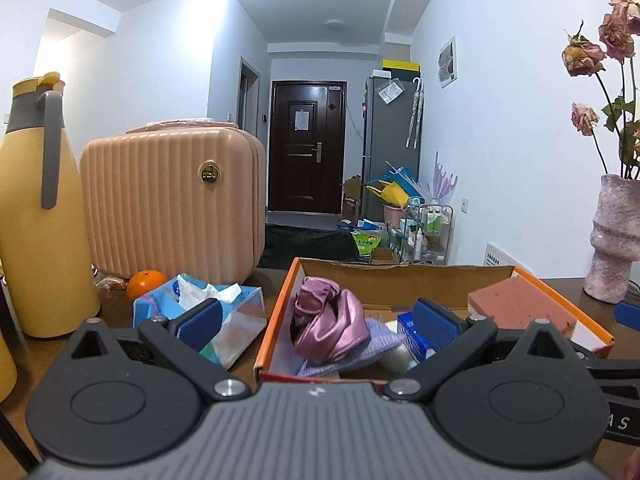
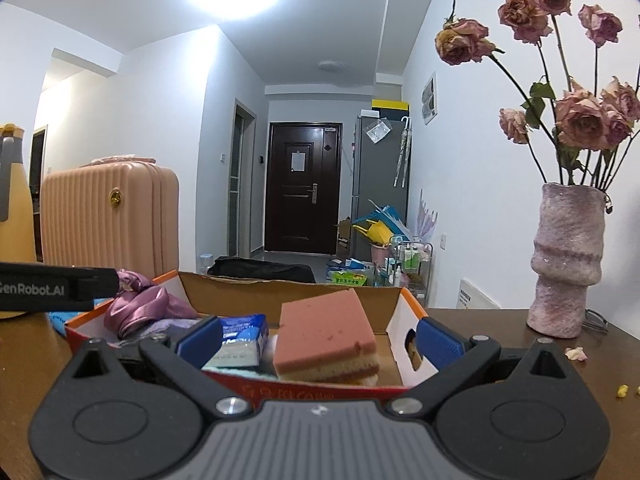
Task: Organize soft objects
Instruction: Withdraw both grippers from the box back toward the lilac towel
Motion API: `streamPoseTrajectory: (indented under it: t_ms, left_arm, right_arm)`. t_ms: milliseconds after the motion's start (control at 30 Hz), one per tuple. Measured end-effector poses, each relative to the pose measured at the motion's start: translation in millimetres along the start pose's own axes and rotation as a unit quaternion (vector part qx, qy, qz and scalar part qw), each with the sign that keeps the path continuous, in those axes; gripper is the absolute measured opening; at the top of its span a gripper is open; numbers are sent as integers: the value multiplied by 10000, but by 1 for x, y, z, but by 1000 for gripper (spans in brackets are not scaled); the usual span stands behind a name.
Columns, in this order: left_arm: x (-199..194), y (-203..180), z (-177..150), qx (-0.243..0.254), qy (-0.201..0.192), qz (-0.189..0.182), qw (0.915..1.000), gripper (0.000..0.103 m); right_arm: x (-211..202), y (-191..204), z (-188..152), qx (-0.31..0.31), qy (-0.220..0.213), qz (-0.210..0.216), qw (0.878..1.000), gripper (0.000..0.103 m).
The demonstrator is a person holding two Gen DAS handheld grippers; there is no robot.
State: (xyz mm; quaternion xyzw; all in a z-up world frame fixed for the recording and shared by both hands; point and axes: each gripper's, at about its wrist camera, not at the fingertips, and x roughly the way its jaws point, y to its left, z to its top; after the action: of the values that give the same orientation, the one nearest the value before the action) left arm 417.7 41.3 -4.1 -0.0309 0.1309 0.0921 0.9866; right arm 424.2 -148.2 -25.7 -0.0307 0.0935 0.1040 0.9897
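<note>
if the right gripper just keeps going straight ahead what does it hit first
Probably the pink sponge block inside the cardboard box, after the right gripper, jaws open, clears the box's near wall. Depth is unclear.

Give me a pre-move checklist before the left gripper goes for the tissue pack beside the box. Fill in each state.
1. Left gripper open and holding nothing: ok.
2. Right gripper open and holding nothing: ok.
3. Tissue pack still outside the cardboard box, on the table to its left: ok, it is the likely next pick.
4. Room left in the box: cannot tell for certain; the purple satin cloth, the lavender knit piece, a small blue packet and the pink sponge already fill much of it.
5. Orange lies close behind the pack and could be nudged: not ok.
6. Vase of dried roses stands apart from the box: ok.
</note>
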Motion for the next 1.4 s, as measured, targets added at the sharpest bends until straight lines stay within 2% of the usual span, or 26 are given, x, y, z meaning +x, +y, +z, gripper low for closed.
streamPoseTrajectory:
  t_ms: [1000, 1400]
  left_arm:
    - [-73, 2, -26, 62, 210, -143, 9997, 103]
    - [-74, -1, -36, 92, 498, -349, 9981, 103]
  right_arm:
    - [-77, -18, -19, -42, 169, -107, 9998, 103]
    - [-80, -24, -20, 16, 349, -177, 9992, 103]
